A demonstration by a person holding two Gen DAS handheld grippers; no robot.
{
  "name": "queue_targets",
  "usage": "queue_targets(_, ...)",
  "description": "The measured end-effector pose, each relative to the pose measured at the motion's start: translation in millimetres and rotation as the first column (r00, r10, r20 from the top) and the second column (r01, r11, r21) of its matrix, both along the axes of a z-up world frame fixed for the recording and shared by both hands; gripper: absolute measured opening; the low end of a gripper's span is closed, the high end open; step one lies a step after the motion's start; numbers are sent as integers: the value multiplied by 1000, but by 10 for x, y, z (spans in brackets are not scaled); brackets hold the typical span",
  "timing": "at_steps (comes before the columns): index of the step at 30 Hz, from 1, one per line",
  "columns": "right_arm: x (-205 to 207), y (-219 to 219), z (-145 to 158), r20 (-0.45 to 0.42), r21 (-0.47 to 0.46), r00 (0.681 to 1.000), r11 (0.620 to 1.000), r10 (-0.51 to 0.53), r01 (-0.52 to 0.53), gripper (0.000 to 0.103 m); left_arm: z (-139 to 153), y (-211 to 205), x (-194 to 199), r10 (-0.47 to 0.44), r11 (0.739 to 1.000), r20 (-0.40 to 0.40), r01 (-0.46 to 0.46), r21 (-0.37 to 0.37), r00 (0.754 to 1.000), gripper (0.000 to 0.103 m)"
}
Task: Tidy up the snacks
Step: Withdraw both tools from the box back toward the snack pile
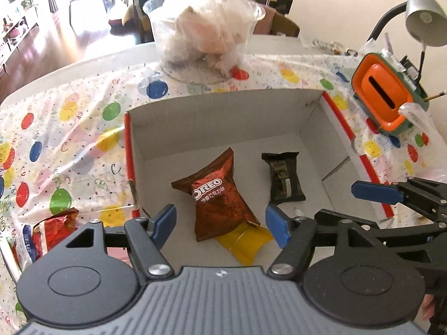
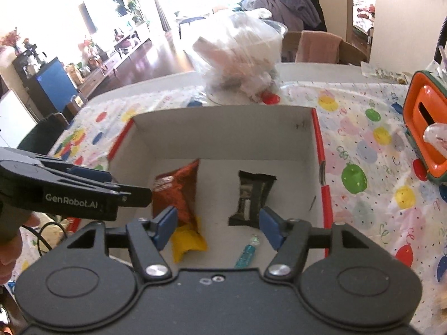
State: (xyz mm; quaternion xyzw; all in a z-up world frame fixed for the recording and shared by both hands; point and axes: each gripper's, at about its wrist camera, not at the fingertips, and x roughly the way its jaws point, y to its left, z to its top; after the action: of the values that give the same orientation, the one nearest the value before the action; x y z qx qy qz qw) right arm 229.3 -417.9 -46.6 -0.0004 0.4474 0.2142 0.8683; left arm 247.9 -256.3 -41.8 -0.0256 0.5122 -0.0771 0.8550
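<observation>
An open white cardboard box point(image 1: 218, 117) with red edges sits on the table. Inside lie a brown Oreo packet point(image 1: 220, 195), a yellow packet point(image 1: 245, 245) partly under it, and a black snack bar point(image 1: 285, 178). My left gripper point(image 1: 220, 224) is open and empty above the box's near side. My right gripper point(image 2: 219, 227) is open and empty over the same box point(image 2: 223, 128), where the Oreo packet point(image 2: 178, 189), yellow packet point(image 2: 187, 243), black bar point(image 2: 251, 198) and a small teal wrapper point(image 2: 247, 254) show.
A clear tub point(image 1: 204, 36) stuffed with plastic bags stands behind the box. An orange and green holder point(image 1: 385, 95) and a desk lamp point(image 1: 421, 19) are at the right. A red snack packet point(image 1: 53, 229) lies left of the box on the balloon tablecloth point(image 1: 69, 139).
</observation>
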Motion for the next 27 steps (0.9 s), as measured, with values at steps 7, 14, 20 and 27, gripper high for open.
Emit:
queue_targets(7, -167, 79, 137, 38, 21, 999, 1000, 5, -6, 81, 162, 145, -248, 11, 1000, 72, -10, -17, 997, 77)
queue_targets(14, -350, 257, 251, 73, 38, 997, 999, 34, -37, 85, 261, 412, -495, 46, 997, 112, -40, -60, 993, 82)
queue_targets(20, -538, 454, 325, 100, 70, 994, 996, 47, -54, 102, 286, 683, -739, 70, 996, 133, -62, -64, 989, 82)
queue_targets(27, -728, 812, 317, 99, 89, 993, 993, 68, -77, 103, 284, 1085, -1035, 92, 995, 158, -84, -55, 983, 83)
